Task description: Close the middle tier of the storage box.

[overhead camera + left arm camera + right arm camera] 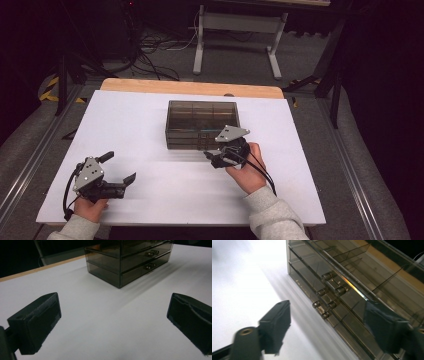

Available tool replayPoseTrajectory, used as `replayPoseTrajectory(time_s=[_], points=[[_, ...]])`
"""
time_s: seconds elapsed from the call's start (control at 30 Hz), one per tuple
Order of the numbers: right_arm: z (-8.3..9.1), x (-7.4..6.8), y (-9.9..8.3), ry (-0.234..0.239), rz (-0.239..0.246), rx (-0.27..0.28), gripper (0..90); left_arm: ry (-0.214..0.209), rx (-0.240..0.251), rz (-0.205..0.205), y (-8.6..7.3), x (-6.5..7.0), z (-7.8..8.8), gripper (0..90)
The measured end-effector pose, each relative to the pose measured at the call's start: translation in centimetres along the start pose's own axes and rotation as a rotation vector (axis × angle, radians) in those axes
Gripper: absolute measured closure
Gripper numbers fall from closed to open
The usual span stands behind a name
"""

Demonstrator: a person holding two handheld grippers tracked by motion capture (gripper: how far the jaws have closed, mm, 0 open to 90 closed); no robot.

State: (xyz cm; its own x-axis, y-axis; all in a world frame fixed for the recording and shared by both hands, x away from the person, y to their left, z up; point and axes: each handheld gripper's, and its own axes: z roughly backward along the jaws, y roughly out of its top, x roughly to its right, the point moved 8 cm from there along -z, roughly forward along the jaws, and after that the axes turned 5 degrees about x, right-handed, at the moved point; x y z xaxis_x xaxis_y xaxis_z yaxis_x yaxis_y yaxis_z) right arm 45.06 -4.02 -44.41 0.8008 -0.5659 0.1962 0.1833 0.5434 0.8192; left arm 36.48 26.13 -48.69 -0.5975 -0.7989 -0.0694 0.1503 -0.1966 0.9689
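Note:
A smoky, see-through drawer box [202, 125] stands in the middle of the white table [150, 195], its drawers pushed in. My right gripper [212, 159] hovers just in front of the box's front face, near its right half, jaws open with nothing between them. In the right gripper view, that gripper [327, 320] frames several small round drawer knobs [332, 305] without touching them. My left gripper [120, 167] rests low at the near left of the table, jaws wide open and empty. From the left gripper view, it [112, 322] faces the box [130, 260] from a distance.
A wooden strip [190, 87] runs along the table's far edge. Beyond it, a white stand [235, 40] and loose cables [155, 50] sit on the dark floor. Bare white tabletop stretches between the two grippers and to the left of the box.

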Motion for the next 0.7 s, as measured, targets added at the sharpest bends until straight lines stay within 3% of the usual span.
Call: replayPoseTrajectory(time_s=[0.13,0.43,0.7], points=[[0.3,0.2,0.0,-0.017,-0.011,0.008,11.9,0.0,-0.003,0.0,0.0,0.0,0.0,0.3],[1.1,0.1,-0.1,0.046,-0.035,0.075,0.4,0.001,-0.003,-0.001,0.0,0.0,0.0,0.3],[1.8,0.1,-0.3,0.056,-0.033,0.115,0.0,0.001,-0.003,-0.001,0.0,0.0,0.0,0.3]])
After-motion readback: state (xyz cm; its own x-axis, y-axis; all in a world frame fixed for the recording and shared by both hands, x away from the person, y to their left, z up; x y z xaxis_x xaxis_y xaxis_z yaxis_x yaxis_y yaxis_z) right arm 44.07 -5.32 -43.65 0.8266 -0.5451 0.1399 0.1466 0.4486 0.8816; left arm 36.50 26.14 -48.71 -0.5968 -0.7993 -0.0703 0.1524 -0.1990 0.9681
